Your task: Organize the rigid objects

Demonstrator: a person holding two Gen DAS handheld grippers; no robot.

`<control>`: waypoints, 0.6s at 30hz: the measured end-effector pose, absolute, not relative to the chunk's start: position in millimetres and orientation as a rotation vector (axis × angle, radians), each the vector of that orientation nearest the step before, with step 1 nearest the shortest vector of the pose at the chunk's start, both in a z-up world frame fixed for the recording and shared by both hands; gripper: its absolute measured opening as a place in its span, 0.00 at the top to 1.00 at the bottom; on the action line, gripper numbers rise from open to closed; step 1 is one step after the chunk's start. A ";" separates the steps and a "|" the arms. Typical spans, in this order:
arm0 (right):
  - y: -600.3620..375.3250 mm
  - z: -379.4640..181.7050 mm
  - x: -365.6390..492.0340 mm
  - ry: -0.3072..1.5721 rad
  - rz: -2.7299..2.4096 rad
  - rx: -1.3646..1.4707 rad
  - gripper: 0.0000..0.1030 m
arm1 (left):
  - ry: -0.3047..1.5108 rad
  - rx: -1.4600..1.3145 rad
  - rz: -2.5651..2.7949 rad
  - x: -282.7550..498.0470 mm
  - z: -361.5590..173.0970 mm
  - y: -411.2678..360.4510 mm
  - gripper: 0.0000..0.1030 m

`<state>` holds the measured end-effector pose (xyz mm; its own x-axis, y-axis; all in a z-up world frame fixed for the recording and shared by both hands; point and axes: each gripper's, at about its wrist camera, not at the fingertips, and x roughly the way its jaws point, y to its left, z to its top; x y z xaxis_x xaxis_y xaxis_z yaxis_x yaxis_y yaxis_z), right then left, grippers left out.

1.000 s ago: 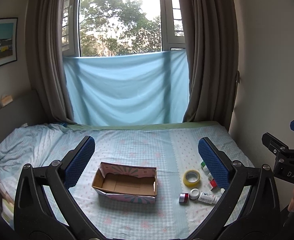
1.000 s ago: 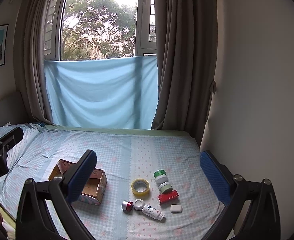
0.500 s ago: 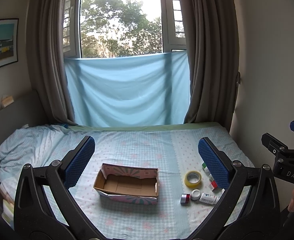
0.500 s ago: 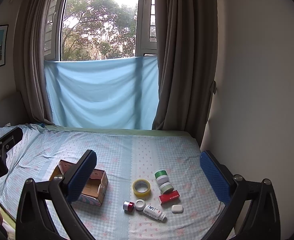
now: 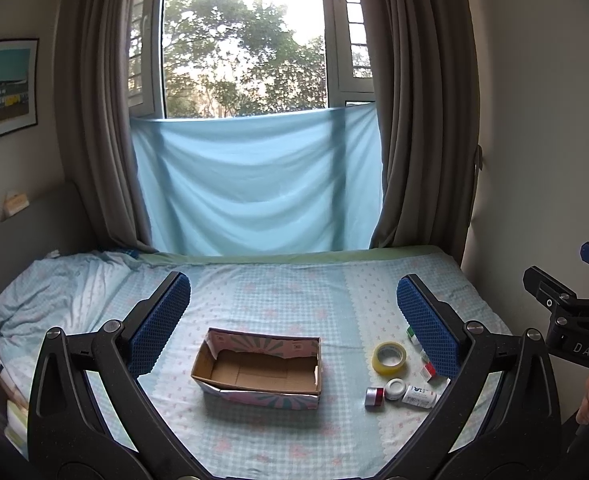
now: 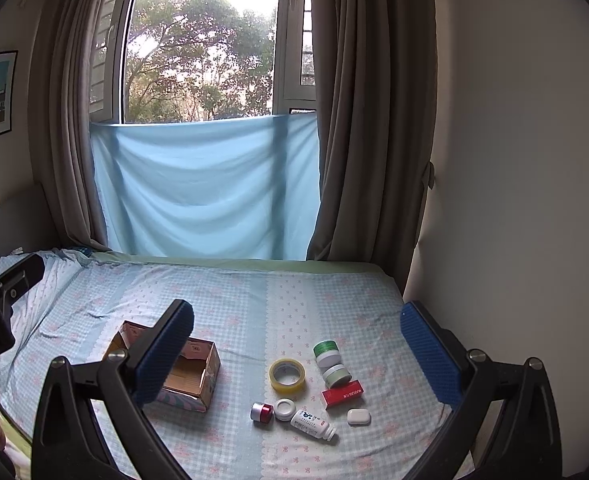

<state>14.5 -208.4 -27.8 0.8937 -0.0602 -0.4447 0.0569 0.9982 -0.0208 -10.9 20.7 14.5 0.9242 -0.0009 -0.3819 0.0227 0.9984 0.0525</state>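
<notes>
Bed [image 6: 234,300], checked blue sheet, serving as work surface. Item one: open cardboard box [image 5: 258,372], patterned outside, nothing in it, lying left of the small goods. Item two: loose cluster to the right of the box, comprising a roll of yellow tape [image 6: 287,375]; two green-lidded jars [image 6: 326,353], one behind the other and touching; a red carton [image 6: 342,397] just in front of them; a small white oval case [image 6: 359,417]; a white bottle [image 6: 312,425] lying on its side; a white round pot [image 6: 285,409]; and a little red-and-silver jar [image 6: 262,412] beside it. All items rest on the sheet, none in the box. Left gripper [image 5: 290,324]: jaws spread wide, holding nothing, raised above the box. Right gripper [image 6: 294,344]: jaws likewise wide, holding nothing, raised above the cluster. Status: sorting not yet begun; both tools are well apart from the goods, so this reads as the approach before a first pick. Next requirement, by estimate: lower the right gripper over one item, probably the tape or a jar, close on it and carry it leftward to the box.
</notes>
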 end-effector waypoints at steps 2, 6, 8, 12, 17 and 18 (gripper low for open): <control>-207.4 -27.3 15.1 0.462 -0.060 -0.006 0.00 | 0.393 0.056 -0.011 -11.8 14.0 22.8 0.00; -207.1 -29.8 11.6 0.459 -0.058 -0.001 0.00 | 0.395 0.050 -0.011 -14.2 13.8 25.0 0.00; -206.9 -29.8 11.6 0.459 -0.058 -0.002 0.00 | 0.395 0.046 -0.012 -14.7 14.4 26.5 0.00; -206.3 -29.9 11.2 0.458 -0.053 -0.002 0.00 | 0.394 0.044 -0.010 -16.1 14.9 28.0 0.00; -203.1 -29.8 9.4 0.457 -0.049 -0.004 0.00 | 0.398 0.037 -0.009 -14.2 15.2 29.3 0.00; -202.9 -29.9 9.2 0.457 -0.050 -0.004 0.00 | 0.398 0.036 -0.009 -14.2 15.1 29.8 0.00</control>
<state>9.2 -202.9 -29.9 0.8963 -0.0490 -0.4408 0.0470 0.9988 -0.0155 -14.2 29.8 15.1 0.9218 -0.0019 -0.3877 0.0160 0.9993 0.0331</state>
